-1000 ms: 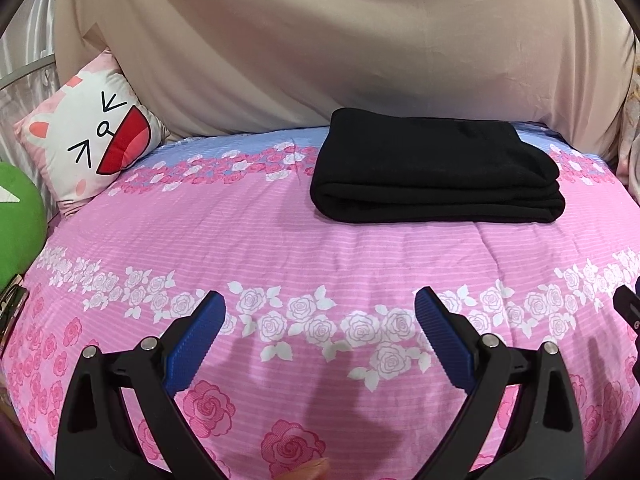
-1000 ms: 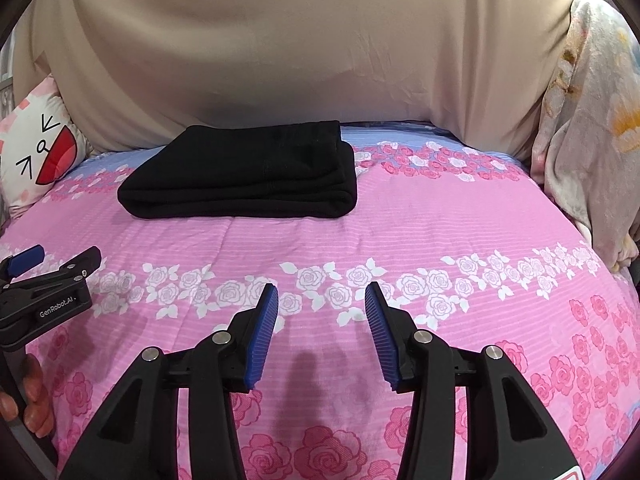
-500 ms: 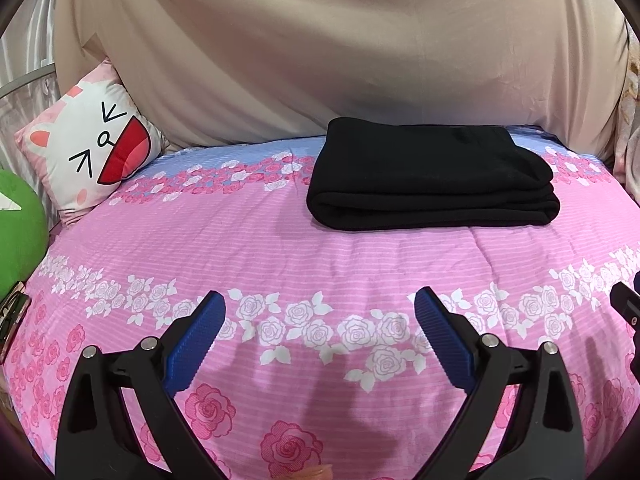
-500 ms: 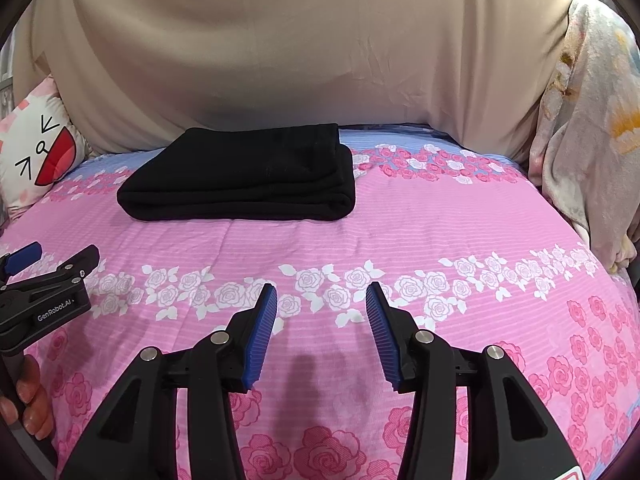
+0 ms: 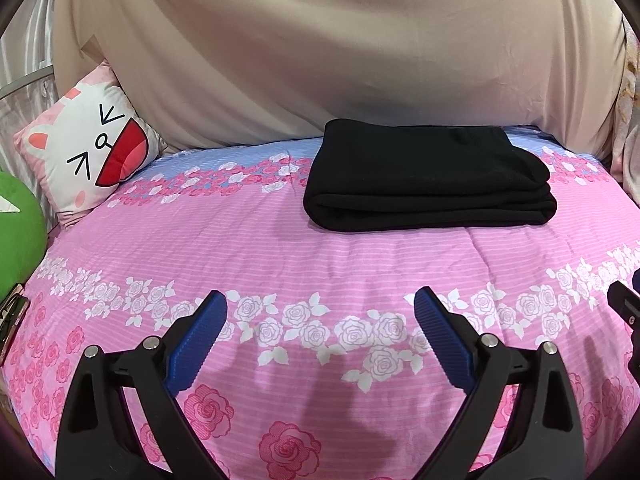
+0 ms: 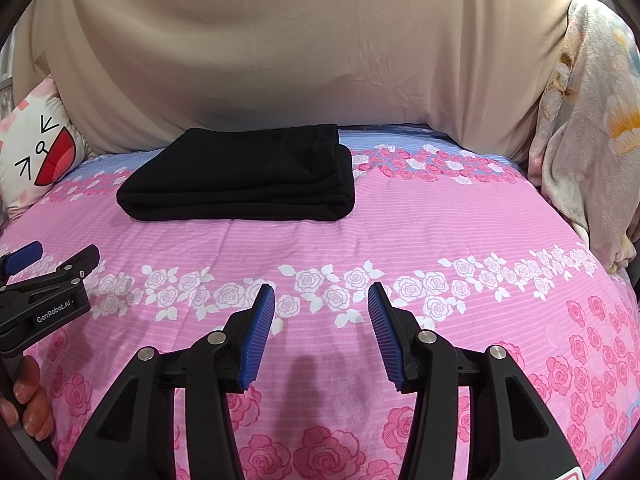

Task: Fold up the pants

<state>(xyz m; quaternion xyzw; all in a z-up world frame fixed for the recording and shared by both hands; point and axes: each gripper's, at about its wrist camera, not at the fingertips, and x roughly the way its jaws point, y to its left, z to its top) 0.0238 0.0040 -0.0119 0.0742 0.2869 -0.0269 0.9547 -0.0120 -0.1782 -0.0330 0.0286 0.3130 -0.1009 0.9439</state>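
Black pants [image 5: 428,184] lie folded in a neat stack at the far side of the bed [image 5: 280,248], near the beige drape [image 5: 320,48]. My left hand-held gripper [image 5: 320,320] – jaws wide apart, nothing btwn. My right hand-held gripper [image 6: 321,312] – jaws partly apart, empty too. Both well short of the pants. Cat pillow [image 5: 88,156] far left.

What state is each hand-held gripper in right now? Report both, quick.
Left hand-held gripper: open, holding nothing, above the bedspread.
Right hand-held gripper: open, holding nothing; the pants lie folded beyond it.
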